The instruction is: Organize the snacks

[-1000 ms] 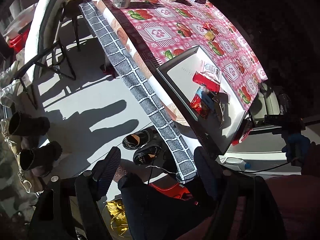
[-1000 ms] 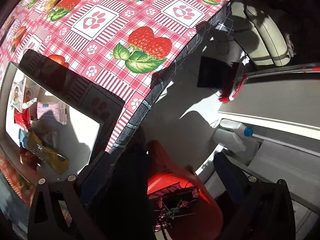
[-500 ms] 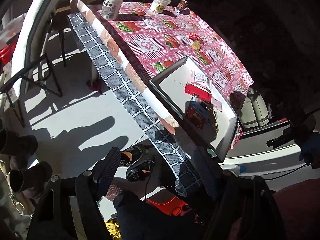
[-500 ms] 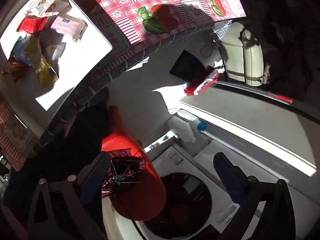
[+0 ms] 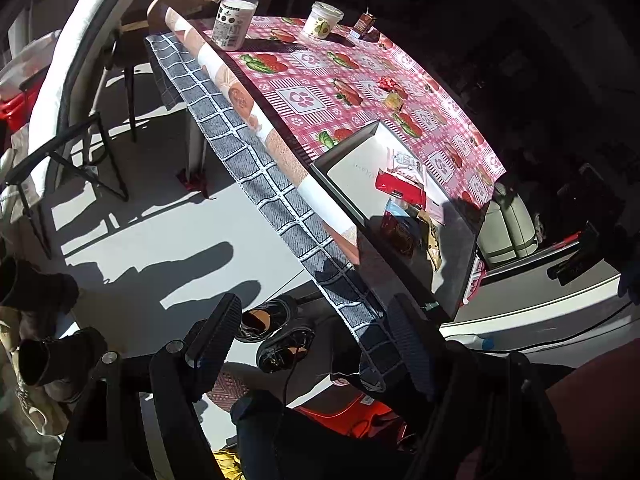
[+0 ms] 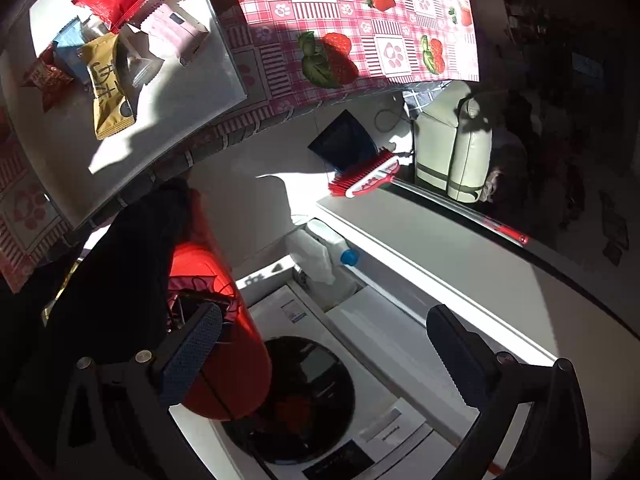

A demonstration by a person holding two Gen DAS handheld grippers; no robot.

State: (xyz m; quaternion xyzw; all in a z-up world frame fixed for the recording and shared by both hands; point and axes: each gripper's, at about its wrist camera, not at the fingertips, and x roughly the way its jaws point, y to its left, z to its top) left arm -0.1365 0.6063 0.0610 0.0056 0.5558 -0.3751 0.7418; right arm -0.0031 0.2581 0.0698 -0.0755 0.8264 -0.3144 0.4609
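The snack packs (image 6: 105,46) lay together in a heap inside the white box (image 5: 356,160), likely put there so they stayed in 1 place. The box sat on the tabletop (image 5: 320,92) at its near edge. 2 small snacks (image 5: 392,94) lay out on the cloth beyond the box, so the job looked not quite done. The left hand-held gripper (image 5: 316,340) was wide open and held nothing. The right hand-held gripper (image 6: 320,344) was open and empty too, well away from the box.
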